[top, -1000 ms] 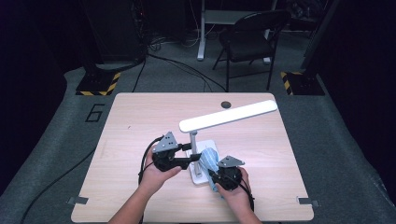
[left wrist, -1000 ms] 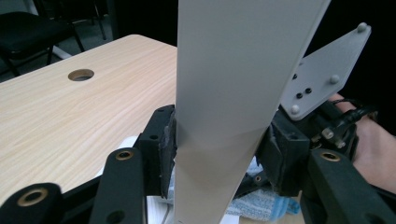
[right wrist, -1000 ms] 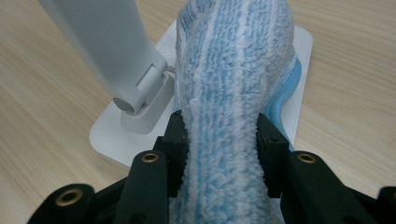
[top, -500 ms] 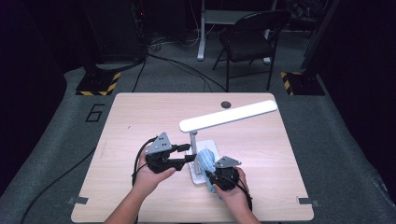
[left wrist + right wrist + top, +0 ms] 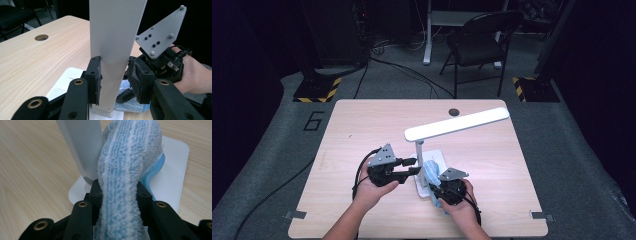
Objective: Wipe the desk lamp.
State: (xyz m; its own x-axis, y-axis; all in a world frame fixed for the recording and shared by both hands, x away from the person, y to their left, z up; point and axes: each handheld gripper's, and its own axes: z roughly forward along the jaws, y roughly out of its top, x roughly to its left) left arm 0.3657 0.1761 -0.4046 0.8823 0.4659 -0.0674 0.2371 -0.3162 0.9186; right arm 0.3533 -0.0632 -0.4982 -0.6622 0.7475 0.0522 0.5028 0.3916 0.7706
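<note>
A white desk lamp stands on the table with its flat base [image 5: 438, 156], upright post [image 5: 419, 150] and long arm [image 5: 457, 125]. My left gripper [image 5: 414, 166] comes in from the left, and its jaws have just been closing on the post [image 5: 115, 37]. In the left gripper view both pads [image 5: 96, 75] of my left gripper [image 5: 113, 72] sit against it. My right gripper [image 5: 435, 185] is shut on a blue-and-white terry cloth [image 5: 130, 157], its jaws having just tightened. The cloth [image 5: 430, 170] lies bunched over the base [image 5: 172, 170] right beside the post [image 5: 80, 145].
The wooden table [image 5: 362, 130] has a round cable hole [image 5: 454, 111] near its far edge. A black chair [image 5: 479, 42] and cables stand on the floor beyond. The right gripper's grey plate [image 5: 160, 37] sits close behind the post.
The left gripper's jaws have drawn in around the lamp post. Both hands have stayed almost where they were, with the cloth still in the right gripper.
</note>
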